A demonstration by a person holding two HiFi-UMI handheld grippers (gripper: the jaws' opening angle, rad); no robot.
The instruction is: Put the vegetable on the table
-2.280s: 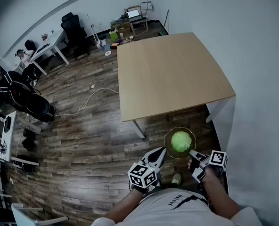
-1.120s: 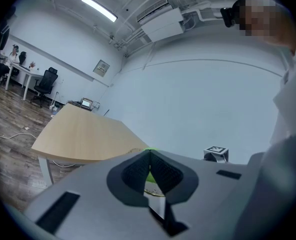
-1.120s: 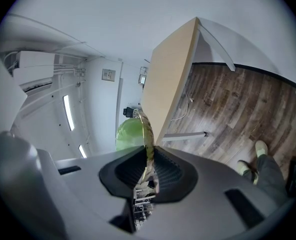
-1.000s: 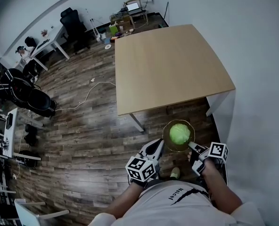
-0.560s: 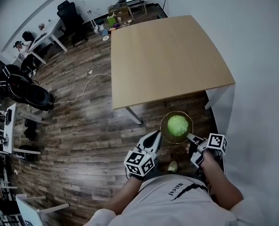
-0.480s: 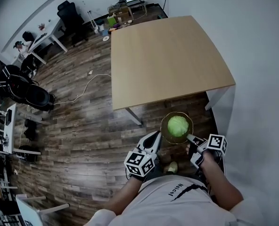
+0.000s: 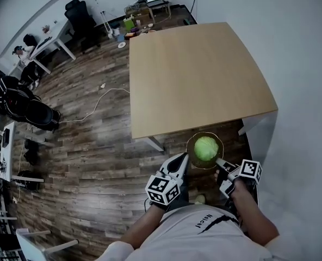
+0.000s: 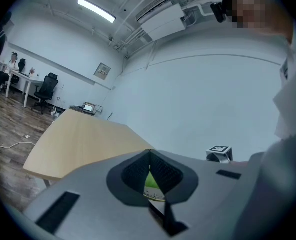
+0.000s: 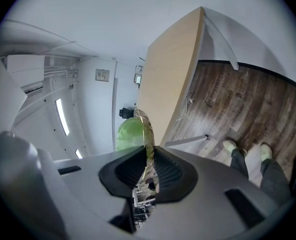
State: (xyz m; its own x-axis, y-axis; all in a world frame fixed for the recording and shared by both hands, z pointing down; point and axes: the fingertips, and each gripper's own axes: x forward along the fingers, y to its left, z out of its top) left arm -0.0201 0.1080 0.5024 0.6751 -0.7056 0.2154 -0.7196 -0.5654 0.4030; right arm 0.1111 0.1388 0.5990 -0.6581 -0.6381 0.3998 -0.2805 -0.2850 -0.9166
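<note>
Table (image 7: 199,75) has drawn nearer than a moment ago; its near edge now meets the glass bowl (image 7: 189,145). Cabbage (image 7: 206,148) rides in the bowl, not yet over the tabletop. My right gripper (image 7: 222,163) pinches the rim; left gripper (image 7: 181,157) closed, empty, beside it

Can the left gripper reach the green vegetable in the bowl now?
Probably yes: the left gripper is beside the bowl holding the vegetable, nothing lies between, but its jaws are together.

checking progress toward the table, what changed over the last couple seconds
The person stepped toward the table, so the glass bowl with the cabbage now hangs close to its near edge. Unchanged: right tongs clamp the bowl's rim, left tongs shut beside it.
</note>
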